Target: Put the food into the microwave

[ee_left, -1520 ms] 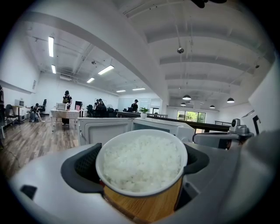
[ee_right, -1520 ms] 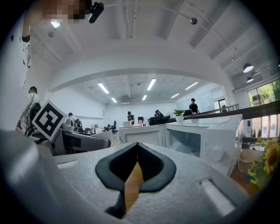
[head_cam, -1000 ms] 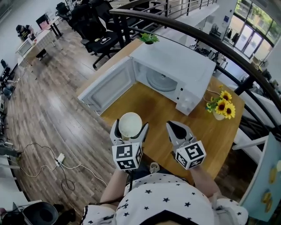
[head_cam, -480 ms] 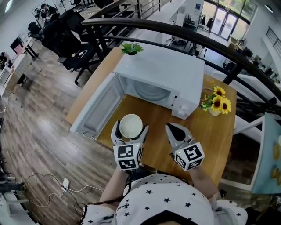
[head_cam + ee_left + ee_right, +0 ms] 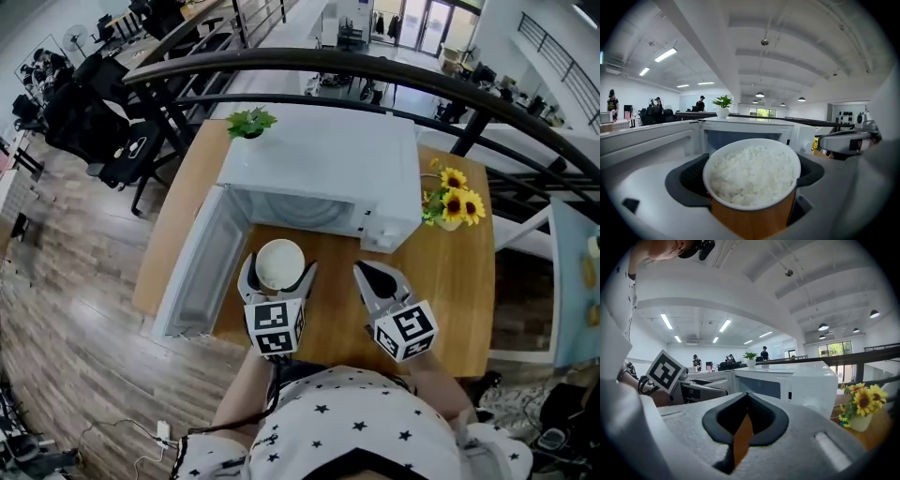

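Rice cup held at the open microwave on a desk in a bright open-plan office.

A light brown wooden desk [image 5: 450, 281] stood on a dark plank floor [image 5: 66, 281], under a curved black railing [image 5: 375, 70], with black office chairs [image 5: 89, 112] off to the left. On it sat a white boxy microwave [image 5: 328, 164], its door [image 5: 202, 272] swung wide to the left, a small green potted plant [image 5: 248, 122] at its far left corner and a vase of yellow sunflowers [image 5: 453, 202] at its right. The left tool [image 5: 278, 269] gripped a round paper cup [image 5: 752, 178] with a white rim and an orange-brown wall, filled to the brim with white rice; it was held above the desk just in front of the cavity, not inside. The right tool [image 5: 367, 270] was closed on nothing beside it.
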A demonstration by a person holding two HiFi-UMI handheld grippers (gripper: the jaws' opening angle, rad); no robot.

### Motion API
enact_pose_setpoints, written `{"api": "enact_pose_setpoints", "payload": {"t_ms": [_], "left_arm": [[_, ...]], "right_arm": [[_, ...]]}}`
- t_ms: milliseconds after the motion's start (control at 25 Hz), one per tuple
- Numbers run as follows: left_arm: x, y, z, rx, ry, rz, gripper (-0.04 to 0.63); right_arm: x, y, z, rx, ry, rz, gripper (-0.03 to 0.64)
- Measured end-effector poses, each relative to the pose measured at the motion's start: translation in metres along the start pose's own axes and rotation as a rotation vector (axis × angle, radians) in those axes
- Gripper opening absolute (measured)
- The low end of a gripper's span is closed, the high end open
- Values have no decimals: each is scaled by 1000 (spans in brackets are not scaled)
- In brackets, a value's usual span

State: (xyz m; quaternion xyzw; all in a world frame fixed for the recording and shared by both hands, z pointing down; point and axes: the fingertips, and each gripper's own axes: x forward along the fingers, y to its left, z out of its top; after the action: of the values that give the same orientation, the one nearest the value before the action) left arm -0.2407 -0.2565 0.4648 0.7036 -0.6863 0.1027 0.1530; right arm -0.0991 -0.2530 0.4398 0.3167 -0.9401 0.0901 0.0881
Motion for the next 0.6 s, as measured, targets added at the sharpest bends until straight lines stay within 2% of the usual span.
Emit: {"api": "enact_pose_setpoints", "payload": {"t_ms": [320, 600], "left_arm": [[44, 7, -1, 59, 30, -90, 506], [79, 15, -8, 103, 56, -137, 507]], "right_arm": [[11, -15, -5, 25, 2, -115, 6], [21, -20, -13, 51, 14, -185, 6]]}}
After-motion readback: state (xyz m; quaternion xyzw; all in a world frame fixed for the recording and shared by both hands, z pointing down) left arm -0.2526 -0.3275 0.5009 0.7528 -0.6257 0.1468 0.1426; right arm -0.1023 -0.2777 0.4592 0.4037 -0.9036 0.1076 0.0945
